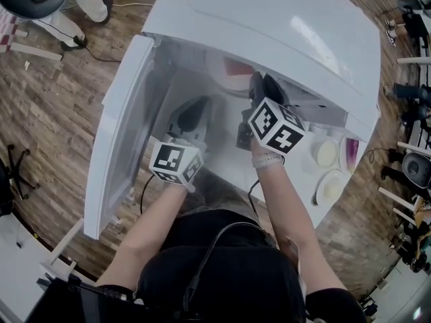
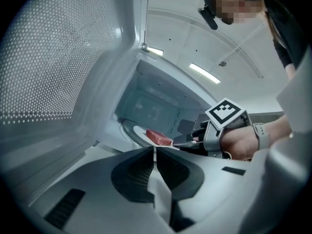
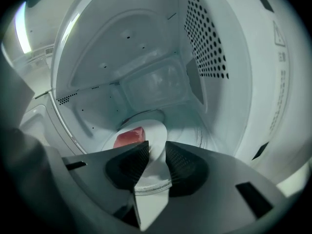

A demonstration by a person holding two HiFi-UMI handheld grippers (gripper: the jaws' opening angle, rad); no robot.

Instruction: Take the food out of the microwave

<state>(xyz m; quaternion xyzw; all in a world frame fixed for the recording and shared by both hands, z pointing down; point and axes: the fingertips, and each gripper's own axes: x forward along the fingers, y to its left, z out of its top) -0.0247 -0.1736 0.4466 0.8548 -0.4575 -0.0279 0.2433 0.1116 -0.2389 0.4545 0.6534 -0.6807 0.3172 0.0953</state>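
Door: the microwave door (image 1: 124, 133) is hanging wide open at the left, and its dotted screen is filling the left of the left gripper view.

Left hand-held gripper (image 2: 155, 150): it is hovering low at the mouth of the cavity, short of the plate, with its jaws pressing together on nothing.

Microwave (image 1: 269, 25): it is sitting on the white bench (image 1: 304, 173), with its inside showing bright and pale.

Food (image 3: 129, 137): the red block is lying on the white plate (image 3: 156, 130) inside the microwave (toward the plate's left side in the right gripper view), and neither gripper is touching it.

Right hand-held gripper (image 3: 157, 152): it is reaching into the cavity just right of the food. Its jaws are standing partly apart, the plate's near edge is showing in the gap between them, and the pads are not visibly pressing on anything.

Far right: three round dishes (image 1: 326, 153) are sitting on the bench beside the microwave, well apart from both grippers.
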